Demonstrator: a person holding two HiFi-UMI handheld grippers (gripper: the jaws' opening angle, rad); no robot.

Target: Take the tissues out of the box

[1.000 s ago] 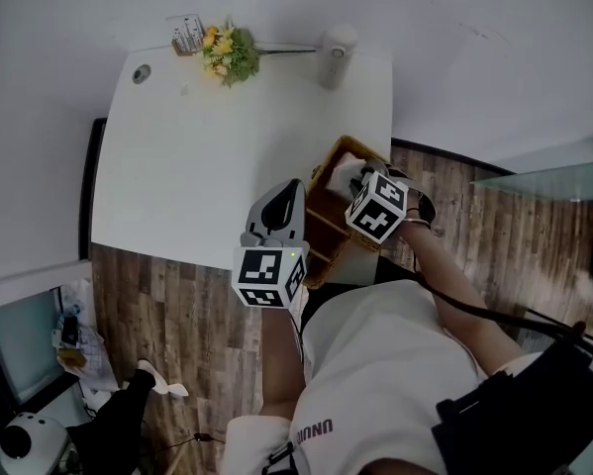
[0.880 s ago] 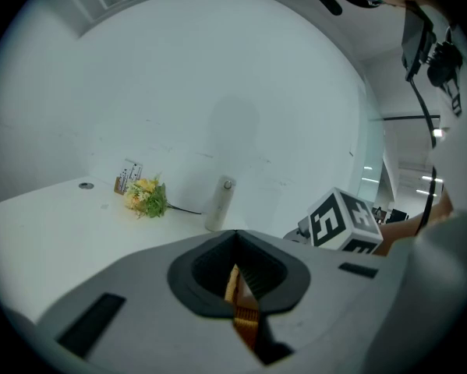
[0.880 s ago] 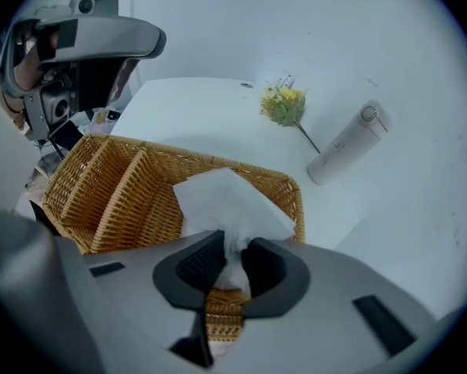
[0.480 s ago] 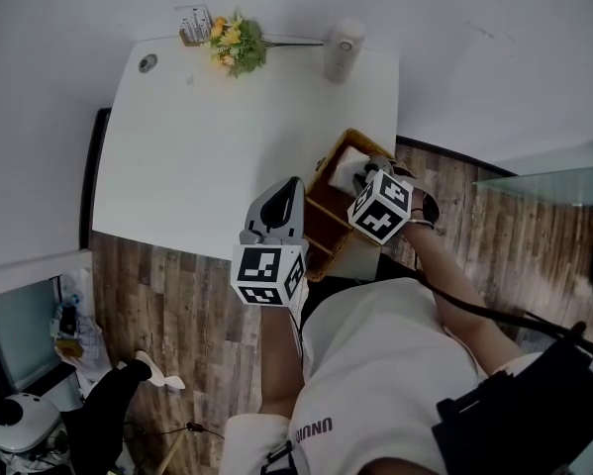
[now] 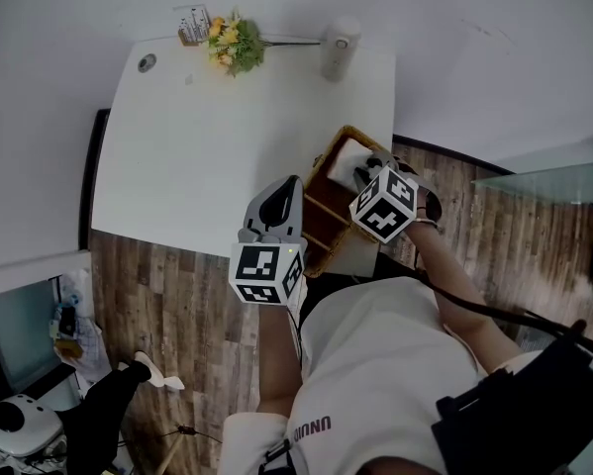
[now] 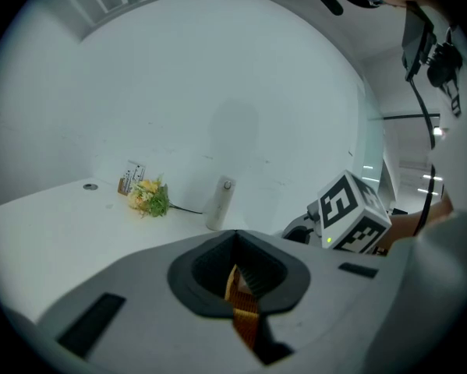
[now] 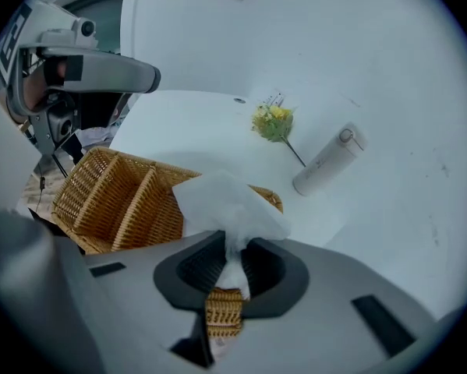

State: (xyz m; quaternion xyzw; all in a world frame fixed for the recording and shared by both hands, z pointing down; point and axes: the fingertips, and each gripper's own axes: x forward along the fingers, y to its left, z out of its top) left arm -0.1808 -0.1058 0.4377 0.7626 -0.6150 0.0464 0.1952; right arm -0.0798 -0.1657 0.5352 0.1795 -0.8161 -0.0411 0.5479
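A compartmented wicker basket (image 5: 326, 221) serves as the box and sits at the white table's front right corner. My right gripper (image 5: 363, 173) hovers over its far compartment, shut on a white tissue (image 7: 229, 201). The tissue fans out above the jaws, and its tail runs down between them toward the basket (image 7: 116, 193). In the head view the tissue (image 5: 345, 156) shows as a white patch in that compartment. My left gripper (image 5: 294, 188) is at the basket's near left rim. Its jaws are closed on a strip of wicker wall (image 6: 245, 318).
On the white table (image 5: 207, 156), a small bunch of yellow flowers (image 5: 232, 47), a card (image 5: 189, 23) and a white cylinder (image 5: 338, 49) stand along the far edge. A cable hole (image 5: 147, 62) is at the far left corner. Wooden floor surrounds the table.
My right gripper has drawn slightly right and back from the basket with the tissue pinched in it. The left gripper has stayed at the basket's rim.
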